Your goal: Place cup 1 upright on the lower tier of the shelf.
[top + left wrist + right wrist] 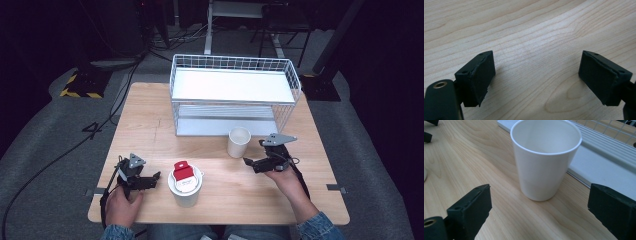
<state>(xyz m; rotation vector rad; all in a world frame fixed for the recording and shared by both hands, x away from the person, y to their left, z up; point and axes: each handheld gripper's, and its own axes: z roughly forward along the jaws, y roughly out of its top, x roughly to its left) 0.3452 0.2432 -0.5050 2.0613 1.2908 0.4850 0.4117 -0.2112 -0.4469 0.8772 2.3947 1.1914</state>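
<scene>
Denim sleeves at 6 o'clock of the high view, a hand behind each gripper. Left gripper [150, 179] low on the wooden table [150, 125] at about 8 o'clock, jaws pointing toward 3 o'clock at the lidded cup. In the left gripper view its black pads [482, 75] stand wide apart, bare wood grain between them, nothing held. Grey three-cornered plate on top of it, black cable trailing off the near-left table edge.

Lidded white cup [185, 186] near 6 o'clock of the table, just right of the left gripper, apart from it. Red tag or label [183, 170] lies on its lid; cannot tell what it is.

Right gripper [251, 163] at about 4 o'clock of the table, jaws pointing toward 9–10 o'clock. Jaws wide apart, empty. In the right gripper view the open white paper cup [544, 162] stands upright ahead at 12 o'clock, between the lines of the two pads [477, 205] but beyond their tips, not touched. Cup looks empty inside.

In the high view that paper cup [238, 142] sits at table centre-right, just in front of the white wire rack [235, 92], near its lower shelf edge. Rack has two tiers, occupies the far half of the table at 12 o'clock, both shelves white.

Floor beyond: cables, black-yellow hazard-striped base [80, 85] at 10 o'clock.
</scene>
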